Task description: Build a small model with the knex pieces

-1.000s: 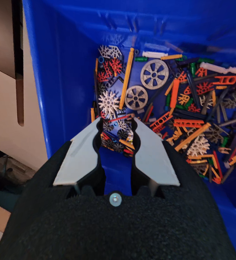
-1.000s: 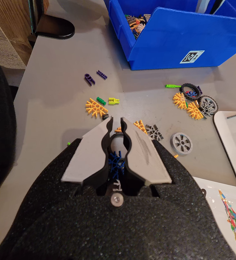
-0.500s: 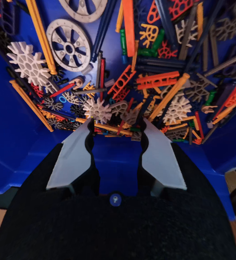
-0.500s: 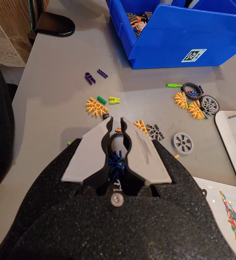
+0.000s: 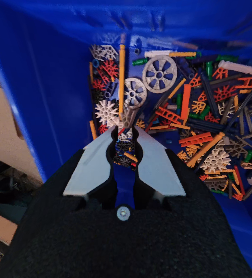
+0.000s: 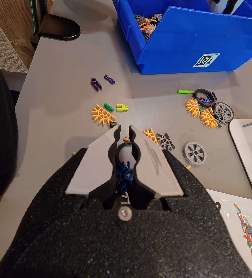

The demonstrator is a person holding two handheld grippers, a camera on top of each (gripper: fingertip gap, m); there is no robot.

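In the left wrist view my left gripper (image 5: 125,127) is inside a blue bin (image 5: 54,75), above a pile of coloured construction-toy rods, connectors and grey wheels (image 5: 159,75). Its jaws are nearly closed on a small grey connector (image 5: 127,118) that sticks out past the tips. In the right wrist view my right gripper (image 6: 124,127) hovers over a grey table (image 6: 62,105). It is shut on a blue snowflake connector (image 6: 123,173), with a black ring (image 6: 124,146) held between the fingers ahead of it.
The blue bin (image 6: 197,37) stands at the back right of the table. Loose pieces lie about: purple clips (image 6: 96,84), a yellow fan connector (image 6: 102,115), a grey wheel (image 6: 194,153), a tyre cluster (image 6: 205,97). A white tray (image 6: 250,150) and a printed sheet (image 6: 242,225) lie at the right. Tip to tip, the grippers are about 35 centimeters apart.
My left gripper dropped into the pile with its jaws wide, closed on the grey connector and drew back up. My right gripper has barely moved.
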